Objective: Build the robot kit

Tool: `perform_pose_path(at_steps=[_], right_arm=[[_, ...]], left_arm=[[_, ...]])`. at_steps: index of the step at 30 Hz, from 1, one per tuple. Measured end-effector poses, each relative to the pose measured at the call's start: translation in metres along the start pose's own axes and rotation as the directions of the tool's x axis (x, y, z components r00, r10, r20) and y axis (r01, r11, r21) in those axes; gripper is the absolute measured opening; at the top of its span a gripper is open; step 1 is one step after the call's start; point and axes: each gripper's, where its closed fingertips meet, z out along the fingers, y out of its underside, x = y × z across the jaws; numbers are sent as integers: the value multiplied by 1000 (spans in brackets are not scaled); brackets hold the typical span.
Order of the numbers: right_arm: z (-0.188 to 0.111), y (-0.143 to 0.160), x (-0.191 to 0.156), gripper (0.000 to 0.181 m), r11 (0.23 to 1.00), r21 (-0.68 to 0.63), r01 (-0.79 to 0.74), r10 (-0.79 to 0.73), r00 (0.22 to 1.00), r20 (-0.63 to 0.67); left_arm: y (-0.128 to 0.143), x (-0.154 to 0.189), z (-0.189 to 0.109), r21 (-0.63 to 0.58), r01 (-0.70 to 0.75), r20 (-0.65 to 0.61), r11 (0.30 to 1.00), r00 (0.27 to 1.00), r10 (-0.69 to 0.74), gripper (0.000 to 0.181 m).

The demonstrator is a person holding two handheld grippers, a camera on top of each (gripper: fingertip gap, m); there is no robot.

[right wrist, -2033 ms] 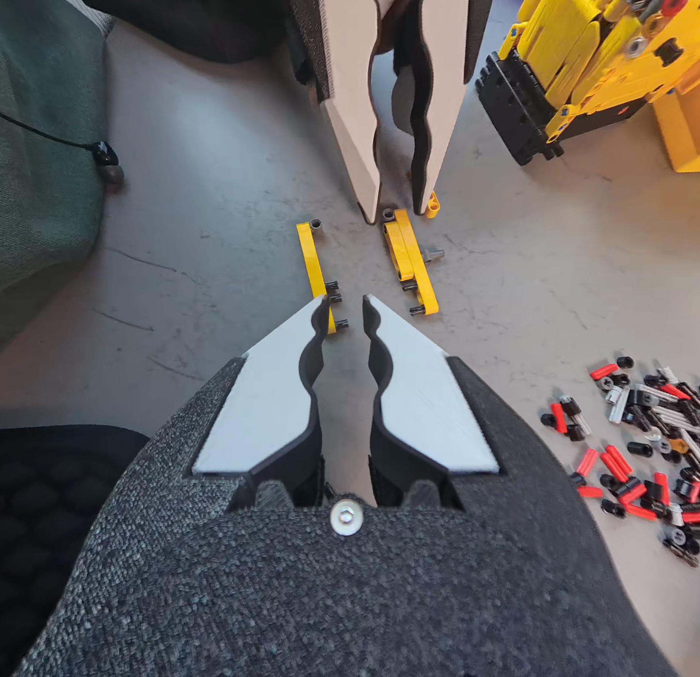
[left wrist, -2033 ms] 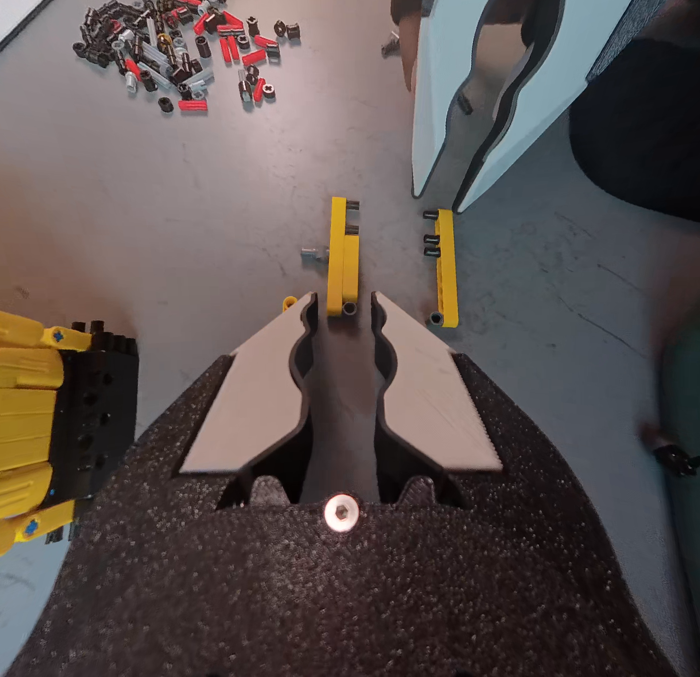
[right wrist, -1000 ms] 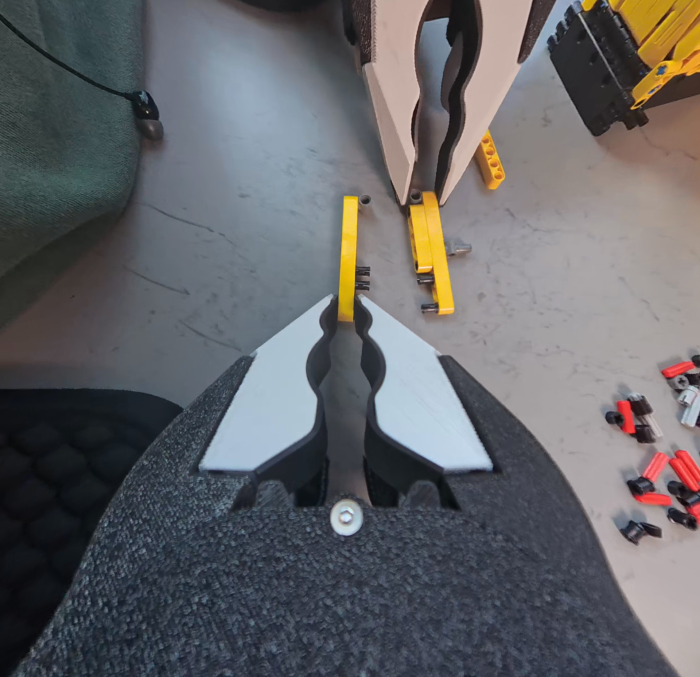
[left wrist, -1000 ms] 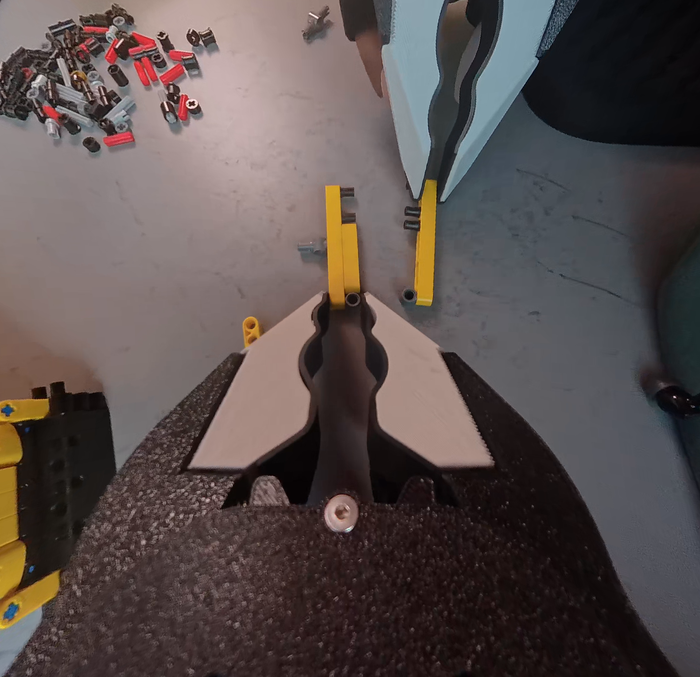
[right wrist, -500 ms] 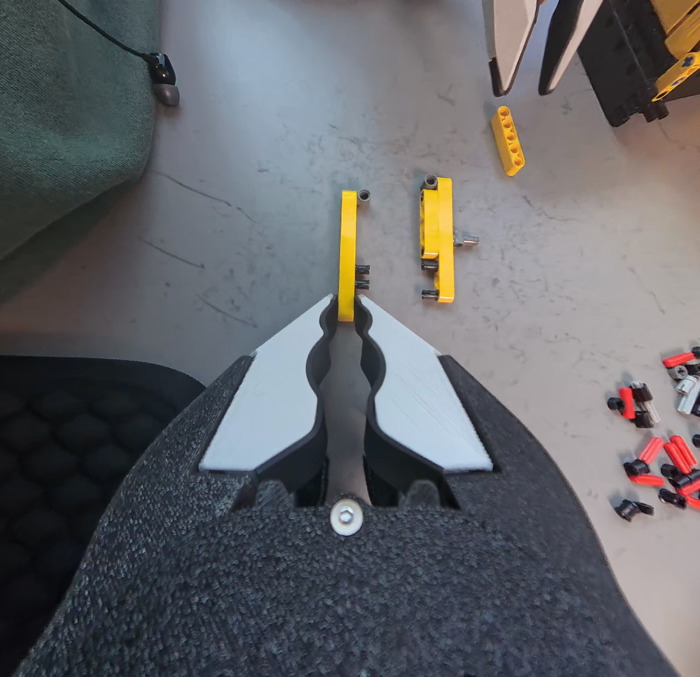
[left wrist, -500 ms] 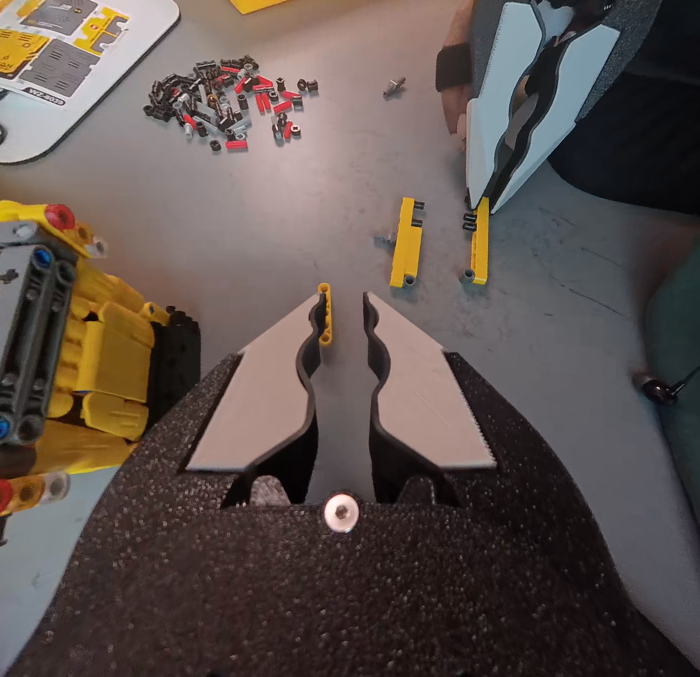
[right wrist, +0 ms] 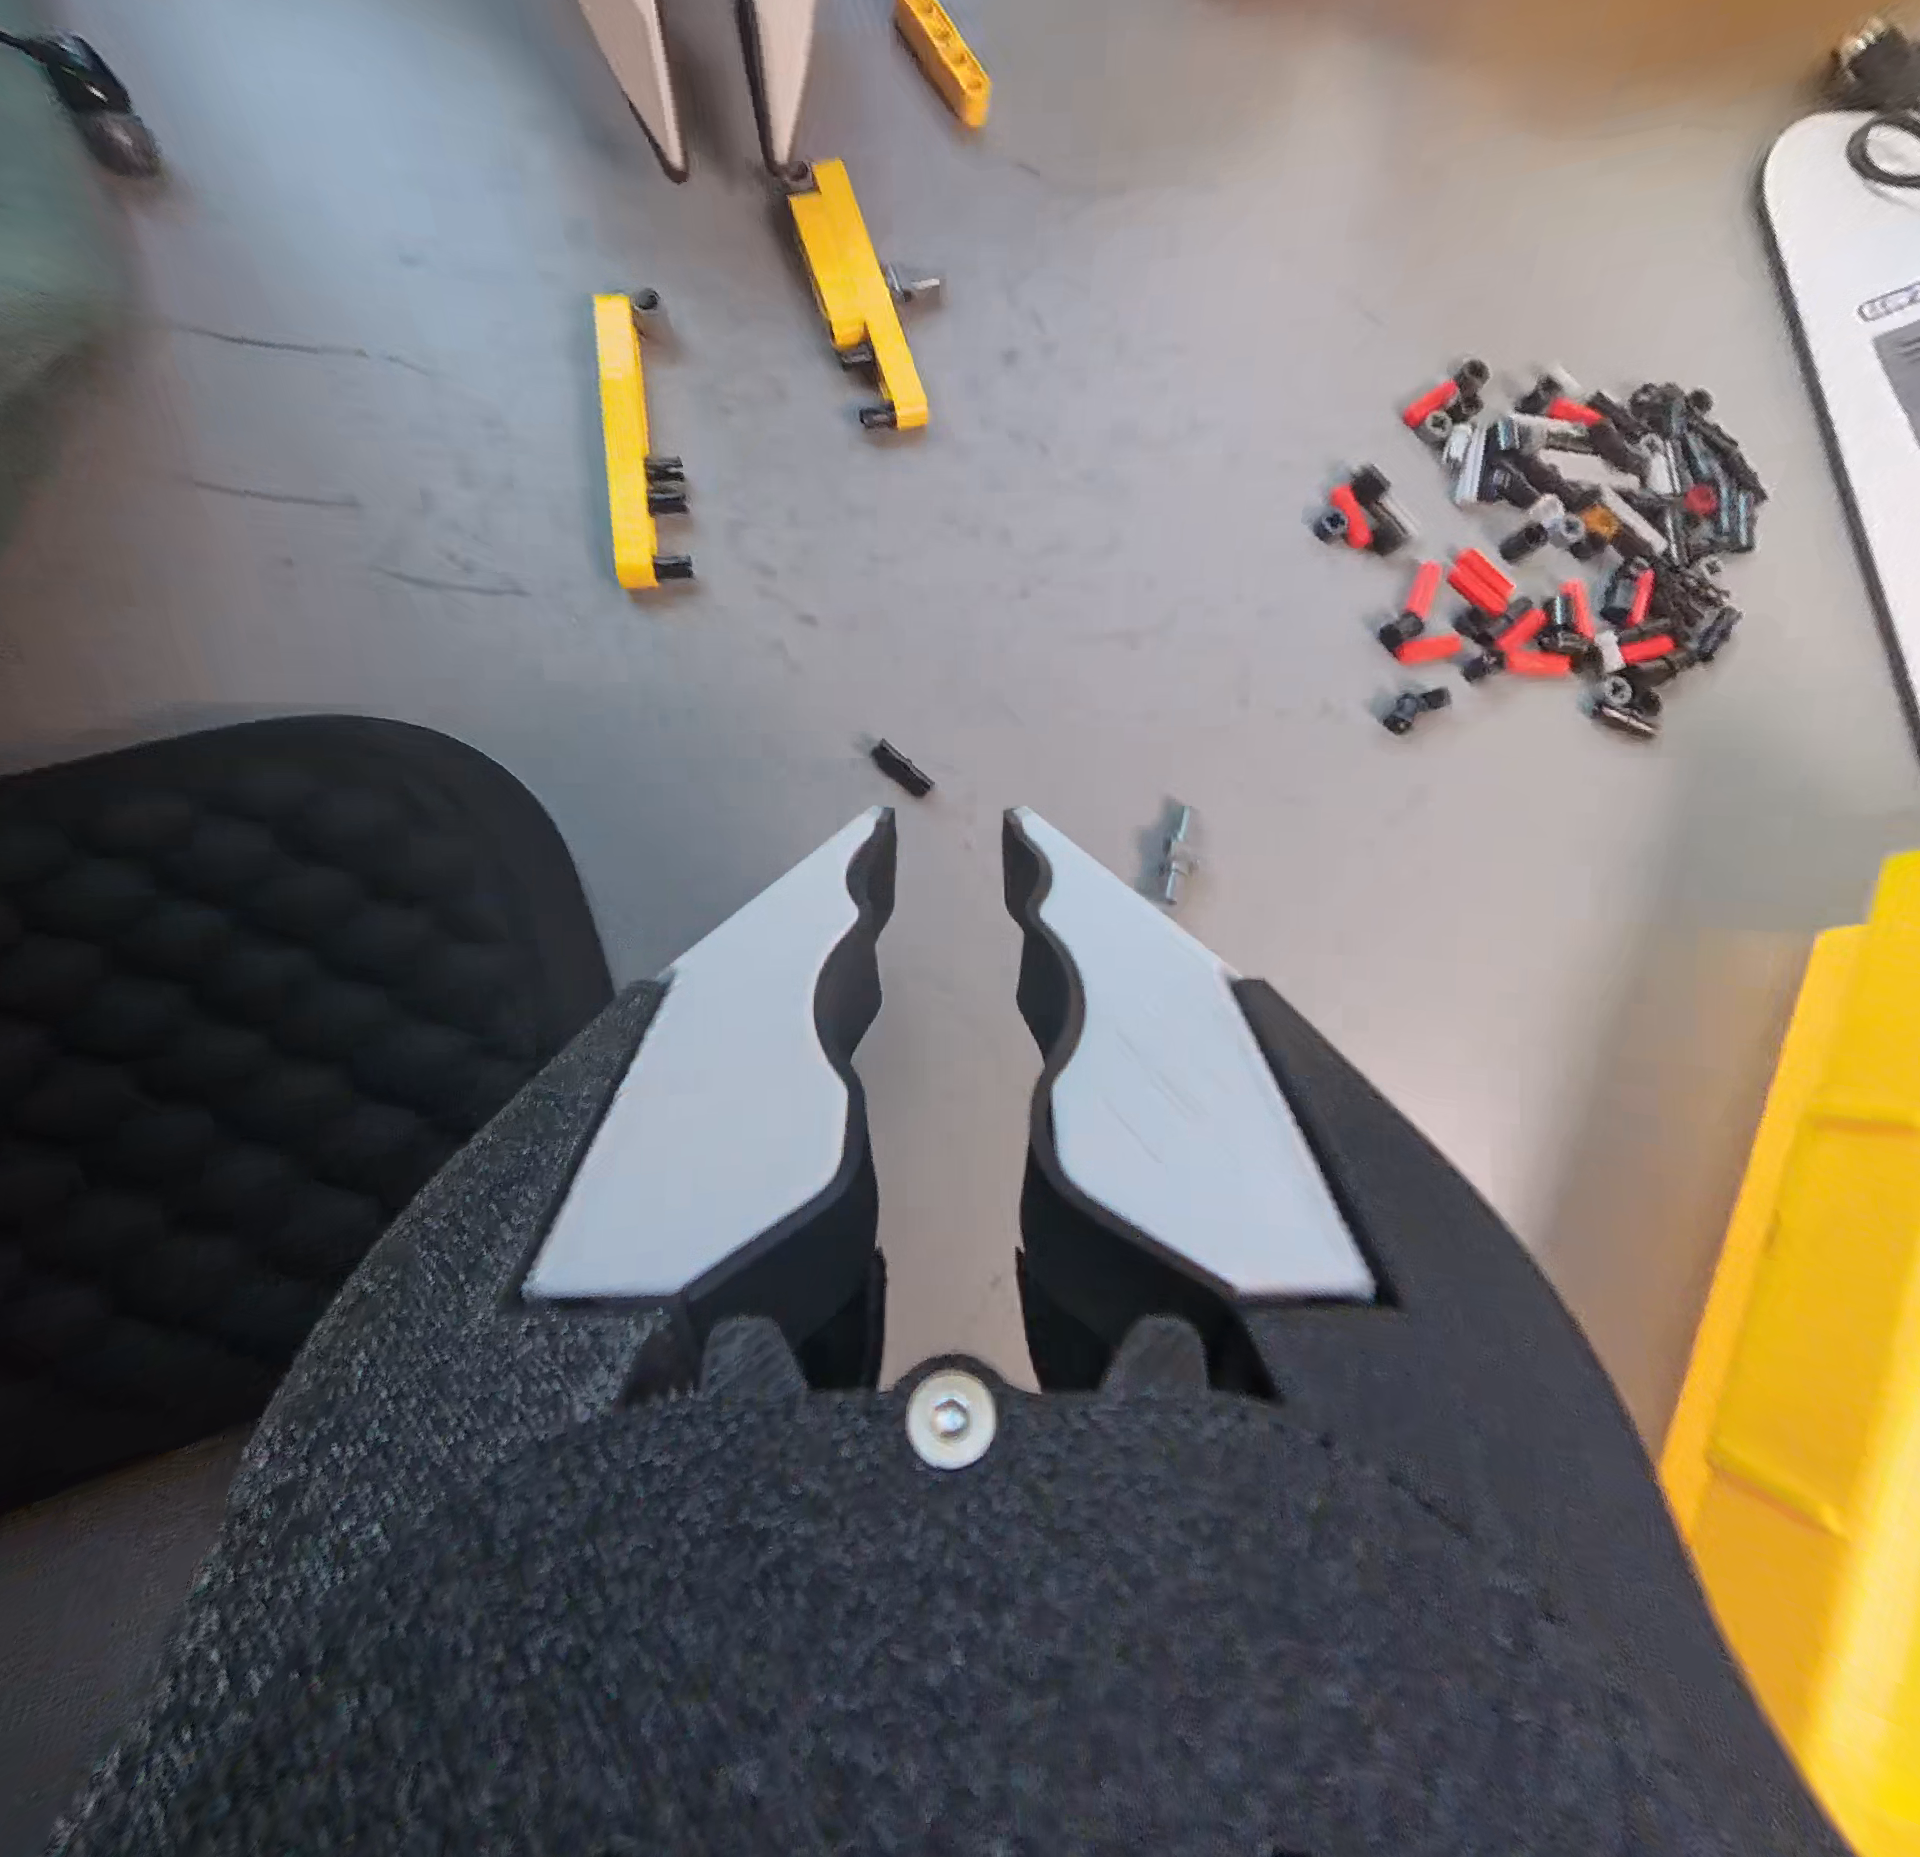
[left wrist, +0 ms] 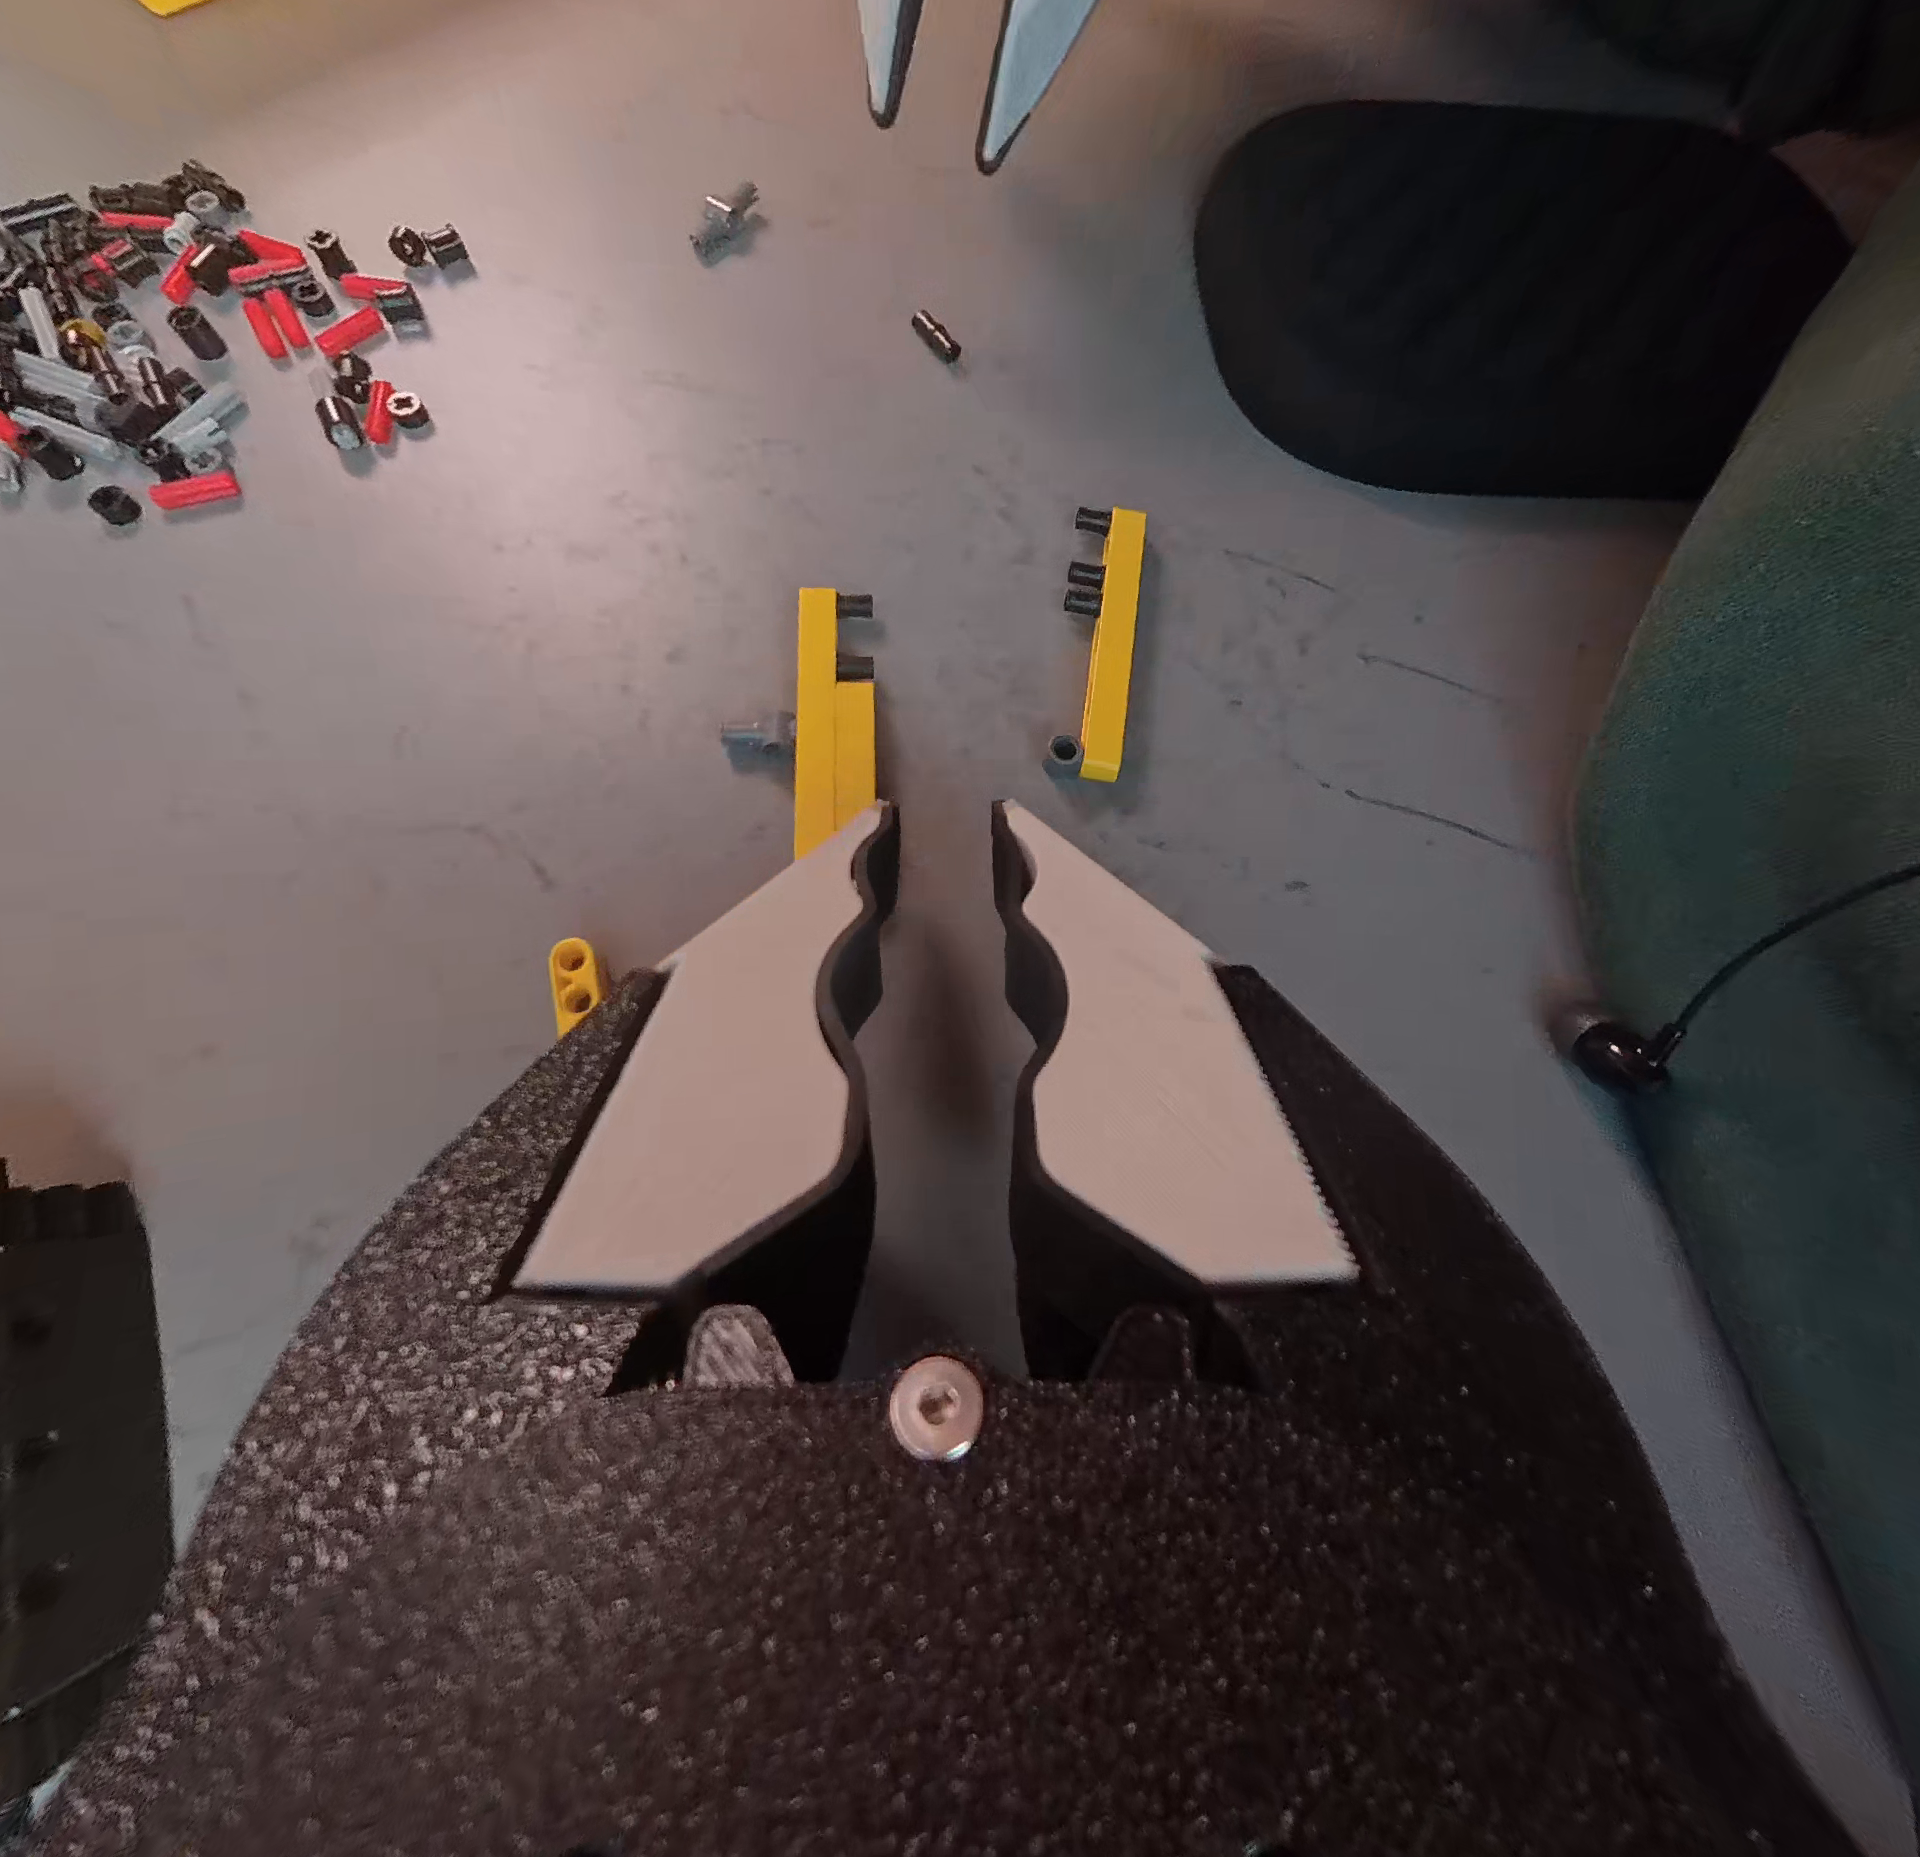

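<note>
Grey and lightly scratched, the desk (left wrist: 520, 872) carries scattered building-toy parts between two handheld grippers that face each other across it.

Seen from the left wrist view, the left gripper (left wrist: 943, 812) hovers low with its jaws parted and nothing between them. Its left fingertip overlaps the near end of a doubled yellow beam (left wrist: 834, 716), though whether they touch cannot be told; black pegs stick out of that beam's far end and a grey pin from its side. A short yellow piece (left wrist: 575, 971) lies just beside the gripper's left flank. A single yellow beam (left wrist: 1114, 644) with three black pegs lies near the right fingertip, clear of it. Farther off sit a lone black peg (left wrist: 936, 336), a small grey pin (left wrist: 724, 215) and, toward the desk's left edge, a heap of red, black and grey connectors (left wrist: 187, 332). A black padded cushion (left wrist: 1507, 301) fills the far right.

From the right wrist view, the right gripper (right wrist: 948, 815) also stands open and empty, nearest to the black peg (right wrist: 901, 767) just off its left fingertip and the grey pin (right wrist: 1172, 862) just beside its right one. Beyond lie both beams (right wrist: 632, 446) (right wrist: 857, 290) and the connectors (right wrist: 1558, 550). A yellow box (right wrist: 1818, 1288) stands at the right.
</note>
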Motion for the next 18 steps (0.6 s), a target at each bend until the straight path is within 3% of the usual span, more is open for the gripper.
perform_pose_path(at_steps=[7,10,14,18], right_arm=[[35,6,-10,19,1000,-29,-2,4,997,72],[36,4,-15,5,1000,-4,-24,25,992,120],[36,3,-16,5,1000,-3,-10,10,993,119],[31,-44,-18,5,976,185,113,-118,993,14]], left_arm=[[-1,1,1,4,-3,-1,1000,1000,3,16],[-5,1,-1,31,7,-7,999,1000,-7,15],[-16,3,-4,96,48,-33,994,998,-45,15],[-53,10,-9,259,209,-153,943,973,-174,18]])
